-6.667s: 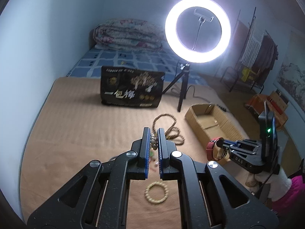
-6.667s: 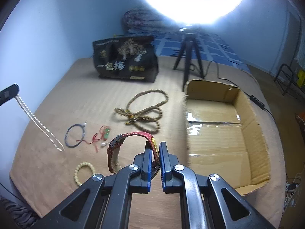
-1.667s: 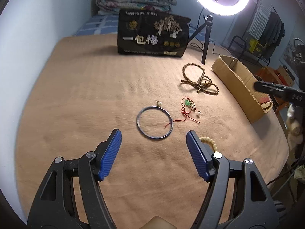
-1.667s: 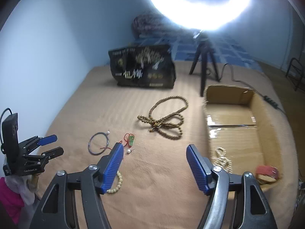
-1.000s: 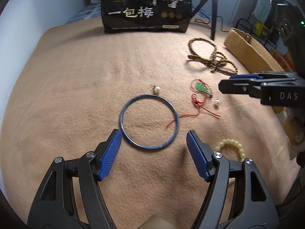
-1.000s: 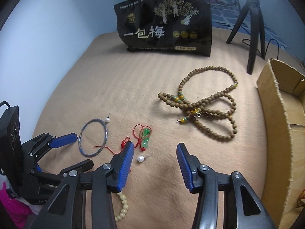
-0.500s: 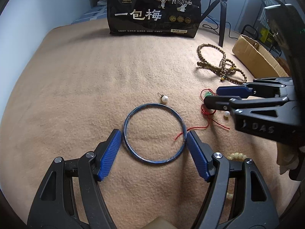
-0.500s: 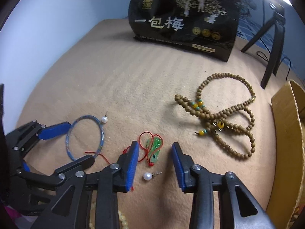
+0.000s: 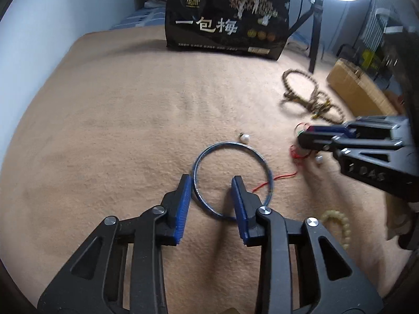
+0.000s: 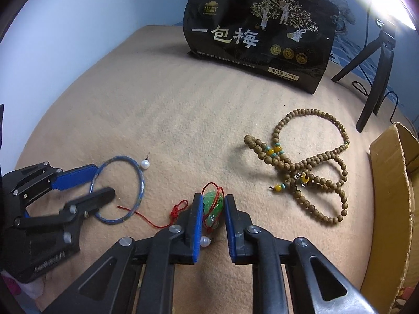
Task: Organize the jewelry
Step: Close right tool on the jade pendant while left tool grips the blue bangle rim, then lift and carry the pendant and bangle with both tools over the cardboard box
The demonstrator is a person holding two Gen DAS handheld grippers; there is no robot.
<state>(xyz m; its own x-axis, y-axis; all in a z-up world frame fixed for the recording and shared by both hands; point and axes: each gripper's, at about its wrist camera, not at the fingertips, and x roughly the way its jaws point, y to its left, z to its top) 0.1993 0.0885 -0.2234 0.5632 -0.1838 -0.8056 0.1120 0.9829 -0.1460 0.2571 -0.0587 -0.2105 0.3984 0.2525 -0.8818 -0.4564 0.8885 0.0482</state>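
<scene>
My left gripper (image 9: 209,185) straddles the blue bangle's (image 9: 209,154) near rim, jaws closing, not yet pinching. My right gripper (image 10: 211,208), beside the bangle, is closing around the green pendant (image 10: 213,204) so both lift together.

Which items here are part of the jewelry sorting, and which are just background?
Job:
thin blue metal bangle
green pendant on red cord
brown wooden bead necklace
pale yellow bead bracelet
two loose pearl earrings
open cardboard box

Lying about:
black printed snack bag
black tripod
</scene>
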